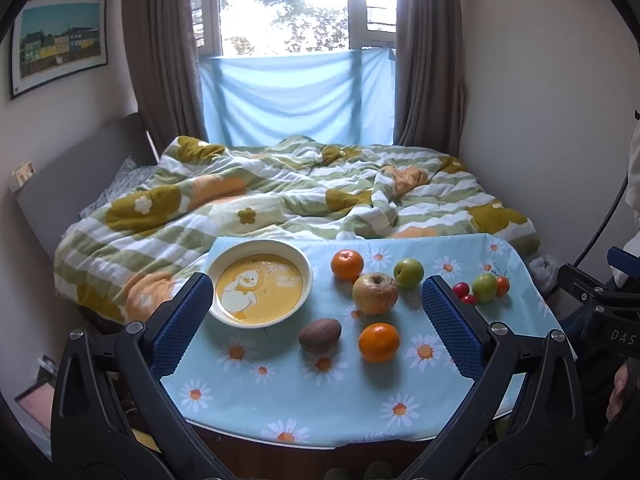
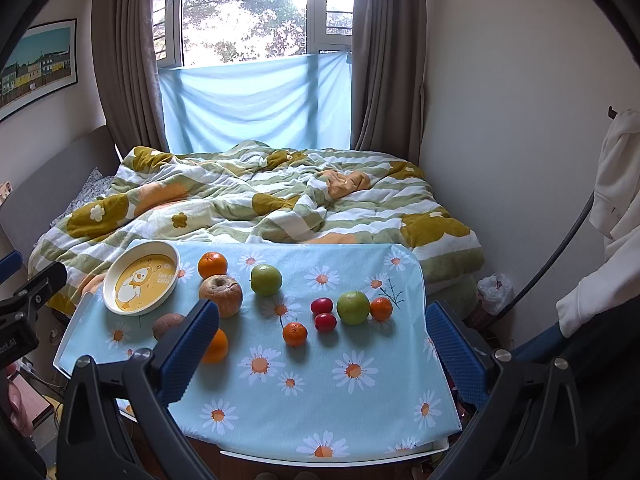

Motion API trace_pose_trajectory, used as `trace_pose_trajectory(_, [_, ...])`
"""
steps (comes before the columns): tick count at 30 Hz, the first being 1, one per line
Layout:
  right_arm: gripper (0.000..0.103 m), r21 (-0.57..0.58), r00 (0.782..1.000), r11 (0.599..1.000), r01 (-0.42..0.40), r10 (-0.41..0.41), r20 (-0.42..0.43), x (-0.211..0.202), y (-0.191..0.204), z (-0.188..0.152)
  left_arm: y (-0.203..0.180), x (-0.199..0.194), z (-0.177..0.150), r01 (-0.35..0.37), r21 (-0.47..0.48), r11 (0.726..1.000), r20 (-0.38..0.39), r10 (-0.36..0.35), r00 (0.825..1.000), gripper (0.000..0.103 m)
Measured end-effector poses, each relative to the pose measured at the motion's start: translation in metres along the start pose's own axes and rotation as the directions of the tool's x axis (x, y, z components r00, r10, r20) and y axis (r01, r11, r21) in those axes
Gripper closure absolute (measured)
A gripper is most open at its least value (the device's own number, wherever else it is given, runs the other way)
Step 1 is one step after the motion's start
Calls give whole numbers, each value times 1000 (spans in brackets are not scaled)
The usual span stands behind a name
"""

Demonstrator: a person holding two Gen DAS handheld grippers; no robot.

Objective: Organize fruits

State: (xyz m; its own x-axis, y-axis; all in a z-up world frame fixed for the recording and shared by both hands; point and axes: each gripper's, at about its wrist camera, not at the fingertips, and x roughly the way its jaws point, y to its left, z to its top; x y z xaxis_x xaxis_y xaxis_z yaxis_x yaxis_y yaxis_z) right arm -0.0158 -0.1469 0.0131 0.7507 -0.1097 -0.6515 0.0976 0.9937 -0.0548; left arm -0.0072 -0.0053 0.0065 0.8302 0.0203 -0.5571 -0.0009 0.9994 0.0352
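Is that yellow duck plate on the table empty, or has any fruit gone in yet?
Empty. The plate shows its whole duck picture uncovered, and all the fruit, like the apple, lies beside it on the tablecloth.

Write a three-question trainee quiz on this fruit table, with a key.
1. True or false: the round cream-rimmed yellow duck plate already holds fruit.
2. Which lies between the two shiny red cherry tomatoes and a small orange mandarin? A) brown fuzzy kiwi B) round green apple C) wrinkled yellow-red apple
3. Fill in: the blue-padded left gripper and blue-padded right gripper both stand ____.

Key: 1 false; 2 B; 3 open.
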Motion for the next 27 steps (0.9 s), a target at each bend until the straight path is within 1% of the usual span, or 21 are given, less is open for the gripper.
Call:
trace_pose_trajectory(11, [0, 1, 1000, 1000, -2, 2, 2, -1, -2, -2, 0, 1, -2, 3, 2, 1000, -8, -3, 1000, 0])
trace_pose_trajectory(15, [0, 5, 1000, 1000, -12, 12, -10, 2, 0, -2, 1, 3, -6, 8, 16, 1000, -29, -7, 1000, 0])
trace_pose_trajectory(19, [0, -1, 999, 1000, -15, 15, -36, 10, 3, -5, 1, 12, -11, 28, 17, 999, -73, -27, 997, 0])
trace_pose_trajectory(20, [0, -1, 999, 1000, -20, 20, -43, 11, -5, -11, 1, 15, -13, 35, 20, 999, -86, -34, 996, 0])
trace_pose_trajectory(22, [0, -3, 998, 1000, -24, 24, -56, 17, -7, -14, 0, 24, -18, 51, 26, 998, -114, -47, 992, 0])
trace_pose_trajectory(27, [0, -8, 995, 1000, -27, 26, -96, 38, -12, -22, -4, 52, -30, 105, 22, 994, -188, -99, 977, 0])
